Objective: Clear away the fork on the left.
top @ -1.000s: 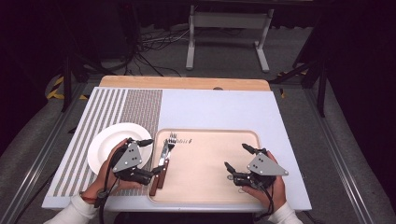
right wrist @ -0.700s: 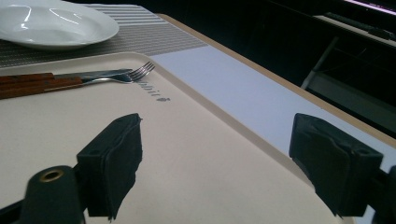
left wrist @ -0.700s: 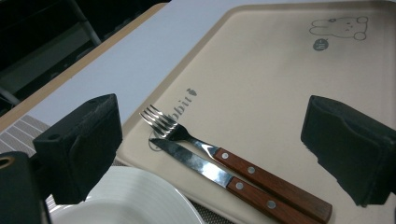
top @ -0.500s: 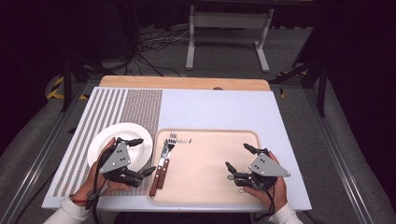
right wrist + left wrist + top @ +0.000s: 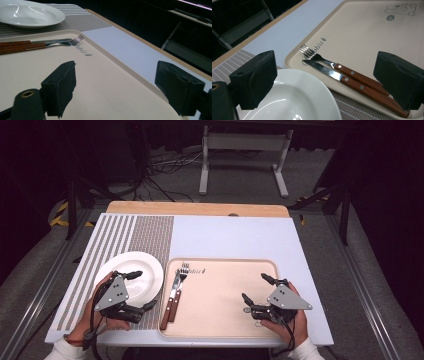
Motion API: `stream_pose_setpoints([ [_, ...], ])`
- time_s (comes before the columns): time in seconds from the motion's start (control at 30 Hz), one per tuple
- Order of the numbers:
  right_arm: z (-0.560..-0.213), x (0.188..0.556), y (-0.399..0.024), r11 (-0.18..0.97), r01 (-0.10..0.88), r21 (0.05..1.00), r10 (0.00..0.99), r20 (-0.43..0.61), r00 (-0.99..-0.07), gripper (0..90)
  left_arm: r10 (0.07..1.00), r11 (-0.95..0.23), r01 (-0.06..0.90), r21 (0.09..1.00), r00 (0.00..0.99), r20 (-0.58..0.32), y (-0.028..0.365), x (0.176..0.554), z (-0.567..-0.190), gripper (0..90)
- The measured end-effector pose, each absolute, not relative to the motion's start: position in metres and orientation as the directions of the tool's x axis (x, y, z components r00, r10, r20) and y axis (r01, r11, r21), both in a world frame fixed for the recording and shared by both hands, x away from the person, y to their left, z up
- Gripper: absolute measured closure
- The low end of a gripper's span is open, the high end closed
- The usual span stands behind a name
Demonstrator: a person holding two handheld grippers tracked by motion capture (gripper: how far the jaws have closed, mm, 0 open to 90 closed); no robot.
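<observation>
A white plate (image 5: 137,267) lies on the striped mat at the near left. Beside it is a beige tray (image 5: 220,285) with a wood-handled fork (image 5: 179,279) and knife (image 5: 166,310) lying side by side along its left edge. My left gripper (image 5: 140,290) stands open over the plate's near right rim, nothing between its jaws. From the left gripper view, the left gripper (image 5: 325,65) faces the fork (image 5: 322,58), knife (image 5: 324,70) and plate (image 5: 294,100). My right gripper (image 5: 256,289) is open and empty over the tray's near right part. The right gripper (image 5: 117,72) looks across the tray (image 5: 100,87) toward the fork (image 5: 67,41).
A grey striped placemat (image 5: 145,235) covers the left of the white tabletop (image 5: 240,235), which ends at a wooden far edge (image 5: 200,208). A metal stand (image 5: 240,150) and cables sit on the floor beyond. The tray's middle is bare.
My left gripper has drawn back to the left, away from the knife and fork handles, and now sits over the plate's rim. The right gripper has barely moved.
</observation>
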State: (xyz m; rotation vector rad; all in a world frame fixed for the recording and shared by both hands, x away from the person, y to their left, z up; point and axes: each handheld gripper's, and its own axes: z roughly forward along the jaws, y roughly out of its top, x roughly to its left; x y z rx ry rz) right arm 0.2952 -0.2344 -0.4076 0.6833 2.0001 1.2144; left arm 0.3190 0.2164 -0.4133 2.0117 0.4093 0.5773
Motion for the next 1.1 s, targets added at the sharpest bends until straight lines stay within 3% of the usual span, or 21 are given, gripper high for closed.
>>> stream_pose_setpoints([
  [0.63,-0.407,0.303,-0.227,0.431,0.077,0.899,0.714,-0.288,-0.639,18.3,0.611,-0.487,0.126,0.864,0.757,0.233,0.259,0.306,-0.432,4.7],
  [1.1,-0.407,0.304,-0.223,0.444,0.072,0.893,0.705,-0.298,-0.643,18.5,0.615,-0.557,0.147,0.817,0.735,0.287,0.274,0.296,-0.446,4.4],
])
